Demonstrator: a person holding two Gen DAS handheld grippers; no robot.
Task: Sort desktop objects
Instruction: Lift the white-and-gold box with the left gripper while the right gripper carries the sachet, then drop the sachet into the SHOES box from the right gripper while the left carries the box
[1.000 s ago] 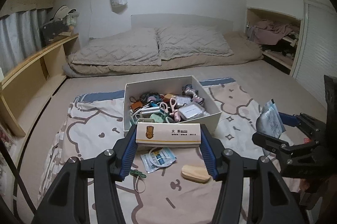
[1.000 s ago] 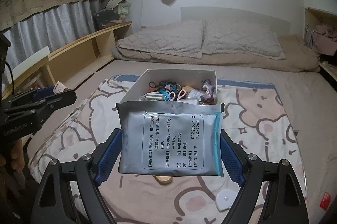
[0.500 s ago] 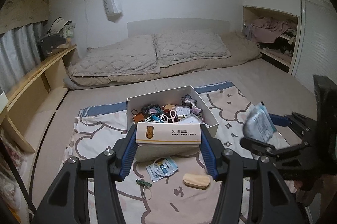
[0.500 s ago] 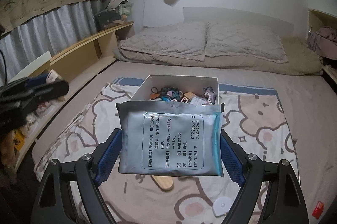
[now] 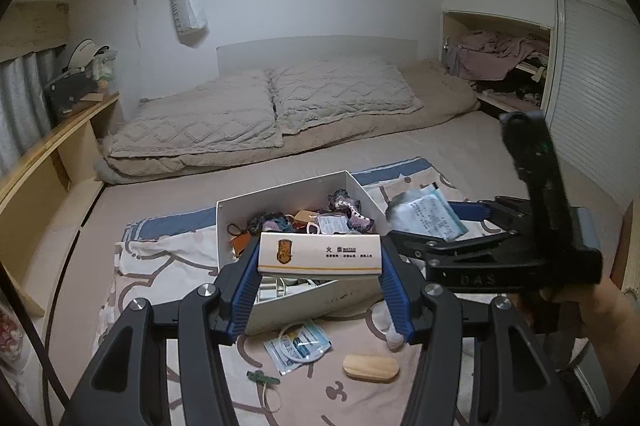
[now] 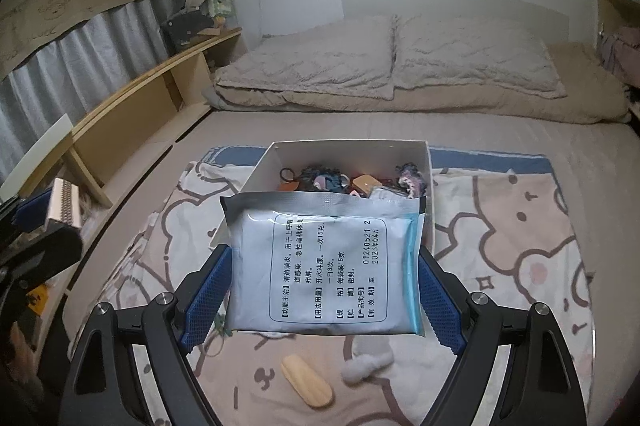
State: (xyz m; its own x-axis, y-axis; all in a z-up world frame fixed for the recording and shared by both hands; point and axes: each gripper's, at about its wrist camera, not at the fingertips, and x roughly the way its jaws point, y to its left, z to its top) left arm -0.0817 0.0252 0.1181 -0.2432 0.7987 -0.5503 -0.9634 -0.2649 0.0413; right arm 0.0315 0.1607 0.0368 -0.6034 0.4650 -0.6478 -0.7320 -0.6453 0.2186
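The left gripper [image 5: 320, 262] is closed on a long white matchbox [image 5: 319, 255], clamped endwise between the blue pads; the matchbox is held level above the near wall of the white box [image 5: 280, 310]. The right gripper [image 6: 322, 290] is closed on a flat silver medicine sachet [image 6: 326, 262] with printed text, gripped by its two side edges; the sachet is held in the air in front of the white box's near side, hiding that wall in the right wrist view. The white box sits open on a cartoon-print blanket [image 6: 520, 226] on the bed [image 5: 460, 150]; it holds hair ties, tags and small packets. On the blanket near the box lie a wooden oval piece [image 5: 371, 367], a clear packet with a coiled cable [image 5: 298, 346] and a small green item [image 5: 262, 378]; all three are apart from one another.
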